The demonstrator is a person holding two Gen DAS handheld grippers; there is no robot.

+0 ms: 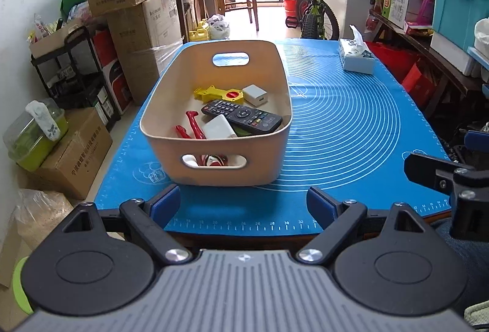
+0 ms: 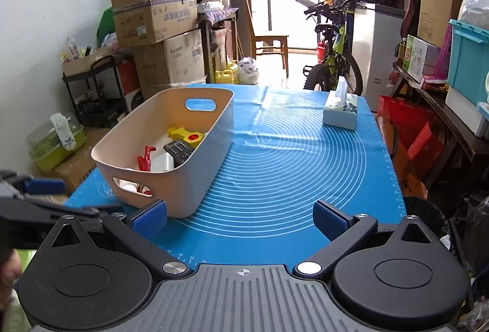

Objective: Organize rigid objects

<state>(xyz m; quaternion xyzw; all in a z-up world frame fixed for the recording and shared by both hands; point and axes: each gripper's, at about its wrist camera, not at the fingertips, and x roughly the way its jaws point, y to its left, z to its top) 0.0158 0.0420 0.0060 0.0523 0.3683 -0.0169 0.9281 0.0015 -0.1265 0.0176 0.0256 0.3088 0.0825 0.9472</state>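
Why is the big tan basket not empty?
The tan basket has things inside: a black remote, a yellow toy, white chargers and red pieces. It stands upright on the blue mat.

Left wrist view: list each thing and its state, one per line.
Left tongs: open, empty.
Right tongs: open, empty.
Basket: upright on the blue mat.
Remote: in the basket, lying over other items.
Yellow tool: lying in the basket.
Tissue box: upright, a tissue sticking out.
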